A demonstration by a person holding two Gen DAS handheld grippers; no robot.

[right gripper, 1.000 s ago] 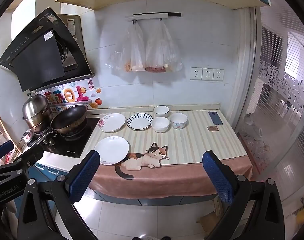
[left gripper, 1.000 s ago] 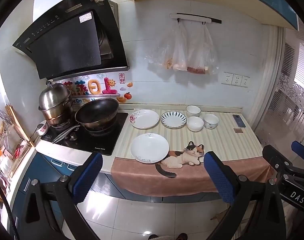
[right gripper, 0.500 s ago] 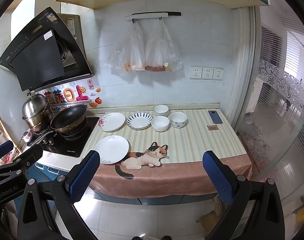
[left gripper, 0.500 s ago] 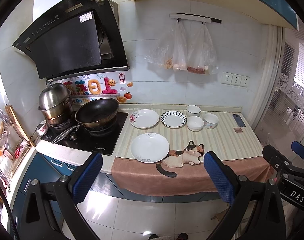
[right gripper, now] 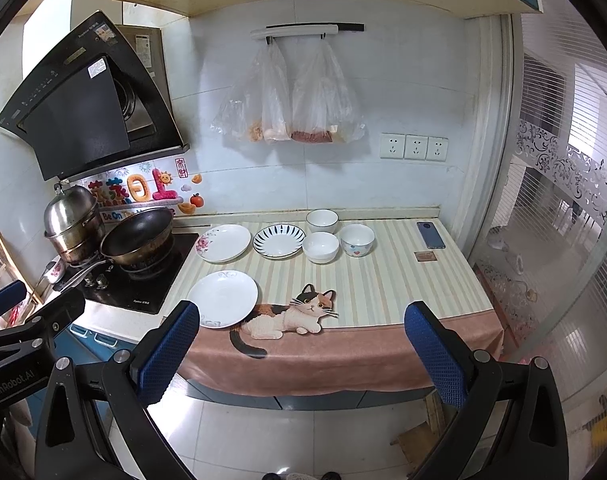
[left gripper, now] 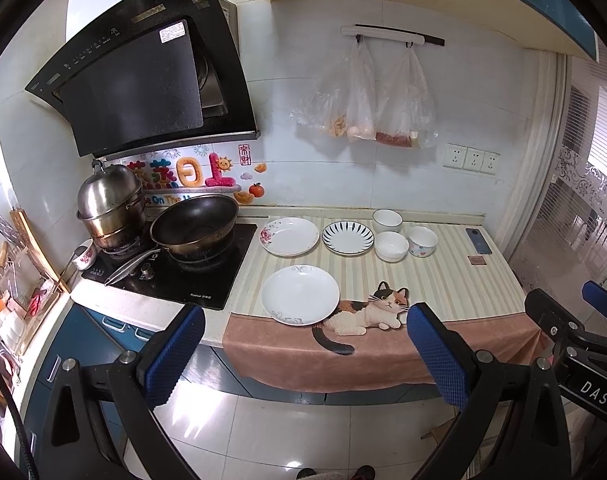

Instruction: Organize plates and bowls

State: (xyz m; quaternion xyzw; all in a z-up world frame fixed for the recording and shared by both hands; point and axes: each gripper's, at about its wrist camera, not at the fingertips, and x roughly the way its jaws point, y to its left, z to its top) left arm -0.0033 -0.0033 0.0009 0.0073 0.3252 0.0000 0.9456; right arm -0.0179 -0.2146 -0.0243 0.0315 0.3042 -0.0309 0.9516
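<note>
Both grippers, left gripper [left gripper: 305, 350] and right gripper [right gripper: 301, 348], spread wide, empty. White plate [left gripper: 300, 294] just ahead of left; bowls [right gripper: 320, 246] beyond. Risk: plate overhangs cloth edge, a nudge could tip it off.

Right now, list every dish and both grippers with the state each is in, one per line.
left gripper: open, empty, short of the counter
right gripper: open, empty, short of the counter
plain white plate: flat, empty, alone at the front
floral plate: flat, empty
striped plate: flat, empty
back bowl: upright, unstacked
middle bowl: upright, unstacked
patterned bowl: upright, unstacked
</note>
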